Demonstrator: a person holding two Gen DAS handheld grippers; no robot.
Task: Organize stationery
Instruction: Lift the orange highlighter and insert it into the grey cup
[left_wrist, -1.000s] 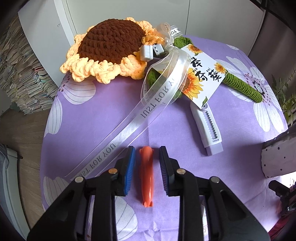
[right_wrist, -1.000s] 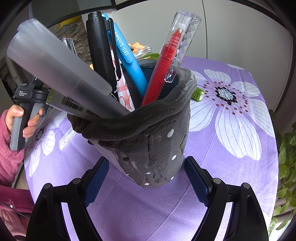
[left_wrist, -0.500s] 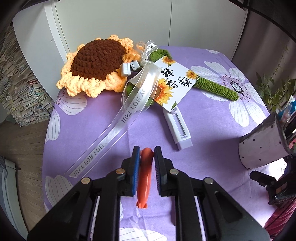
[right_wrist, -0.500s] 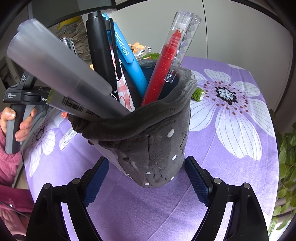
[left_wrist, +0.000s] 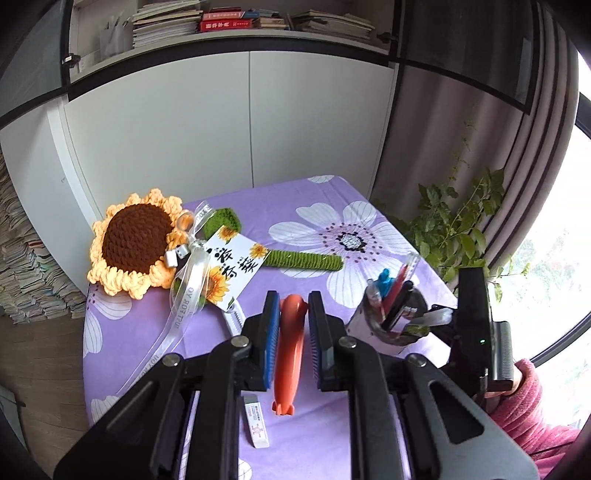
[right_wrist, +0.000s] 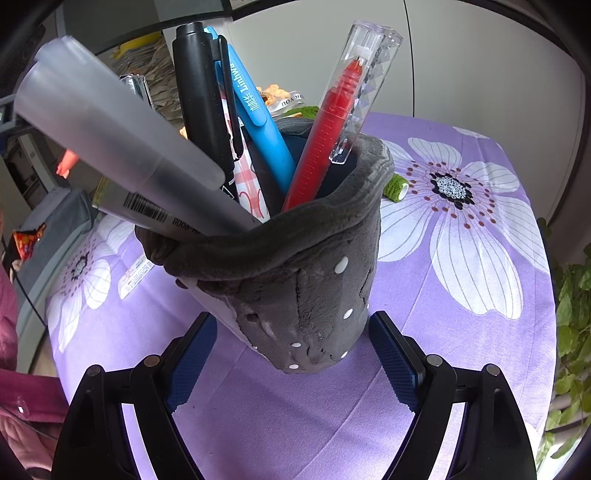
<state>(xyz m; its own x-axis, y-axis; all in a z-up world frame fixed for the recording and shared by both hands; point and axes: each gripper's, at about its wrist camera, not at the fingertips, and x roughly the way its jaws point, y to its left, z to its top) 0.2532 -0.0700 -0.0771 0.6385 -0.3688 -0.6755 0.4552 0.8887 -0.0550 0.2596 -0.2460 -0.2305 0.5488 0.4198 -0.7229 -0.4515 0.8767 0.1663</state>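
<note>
My left gripper (left_wrist: 290, 306) is shut on an orange pen-like item (left_wrist: 290, 350) and holds it lifted above the purple flowered tablecloth (left_wrist: 317, 214). The grey plush pen holder (right_wrist: 303, 280) stands on the table with a frosted tube (right_wrist: 122, 147), a black pen (right_wrist: 203, 99), a blue pen (right_wrist: 258, 125) and a red pen (right_wrist: 325, 136) in it. It also shows at the right of the left wrist view (left_wrist: 391, 314). My right gripper (right_wrist: 291, 354) is open, its jaws on either side of the holder's base, not touching it.
A crocheted sunflower (left_wrist: 136, 243) with ribbon and card (left_wrist: 229, 269) lies at the back left. A white utility knife (left_wrist: 232, 319) and a white eraser (left_wrist: 256, 421) lie on the cloth. A green plant (left_wrist: 454, 236) stands beyond the right table edge.
My left gripper closed on the orange item, lifted it off the cloth and swung up and right, bringing the pen holder into its view. The right gripper has not moved.
</note>
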